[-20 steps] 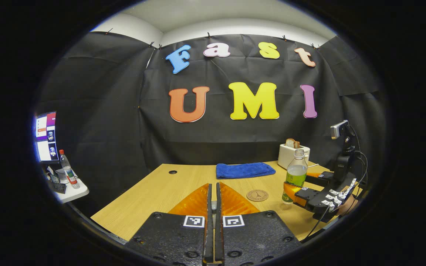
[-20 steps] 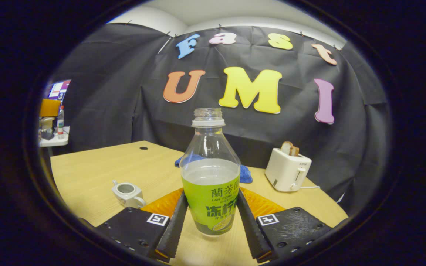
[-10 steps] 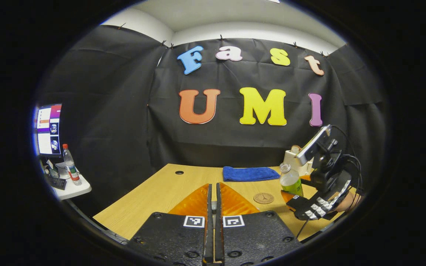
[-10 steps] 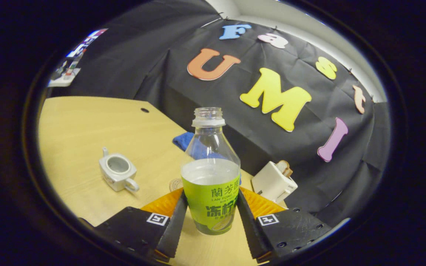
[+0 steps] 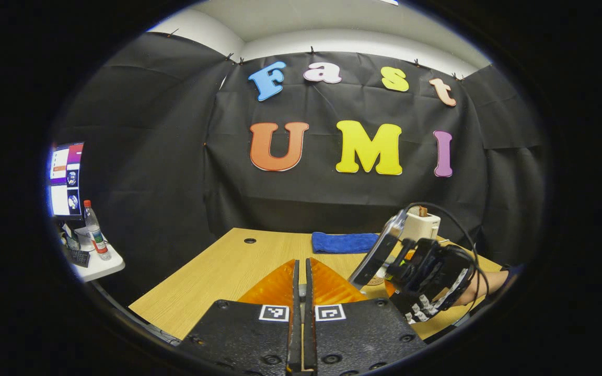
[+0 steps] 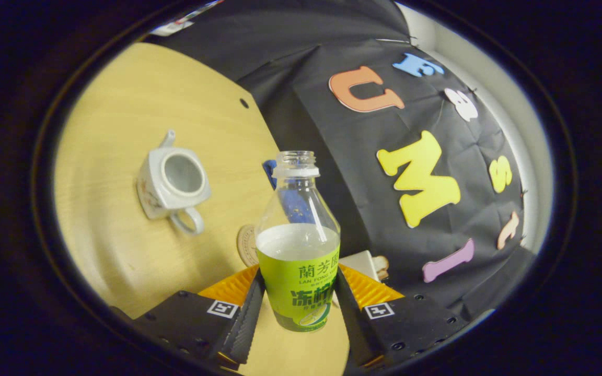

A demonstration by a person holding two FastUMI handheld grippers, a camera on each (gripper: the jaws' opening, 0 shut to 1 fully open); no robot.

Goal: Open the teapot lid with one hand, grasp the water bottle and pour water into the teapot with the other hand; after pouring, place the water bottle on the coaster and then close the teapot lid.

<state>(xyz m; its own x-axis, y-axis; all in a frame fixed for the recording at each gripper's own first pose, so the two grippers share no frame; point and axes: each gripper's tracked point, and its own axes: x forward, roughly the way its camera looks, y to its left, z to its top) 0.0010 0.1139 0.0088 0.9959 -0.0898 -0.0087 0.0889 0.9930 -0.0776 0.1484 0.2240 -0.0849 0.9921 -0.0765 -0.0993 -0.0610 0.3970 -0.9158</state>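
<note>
My right gripper [image 6: 299, 277] is shut on the green-labelled water bottle [image 6: 299, 292]. The bottle is uncapped, about half full, and held off the table, leaning towards the white teapot [image 6: 173, 180]. The teapot stands lidless on the wooden table [image 6: 107, 104], to the bottle's left. A round cork coaster [image 6: 247, 245] lies just beside the bottle. In the left gripper view my left gripper [image 5: 301, 263] is shut, with a pale sliver of the teapot lid between its fingertips. The right gripper [image 5: 411, 271] and the hand holding it hover at the right.
A blue towel [image 5: 344, 242] lies at the back of the table, with a white toaster [image 5: 422, 222] to its right. A cable hole [image 5: 250, 241] sits at the back left. A small side table [image 5: 100, 266] with a monitor and a bottle stands off to the left.
The right gripper has lifted the bottle off the table, carried it left towards the teapot and tipped it over. The left gripper has barely moved.
</note>
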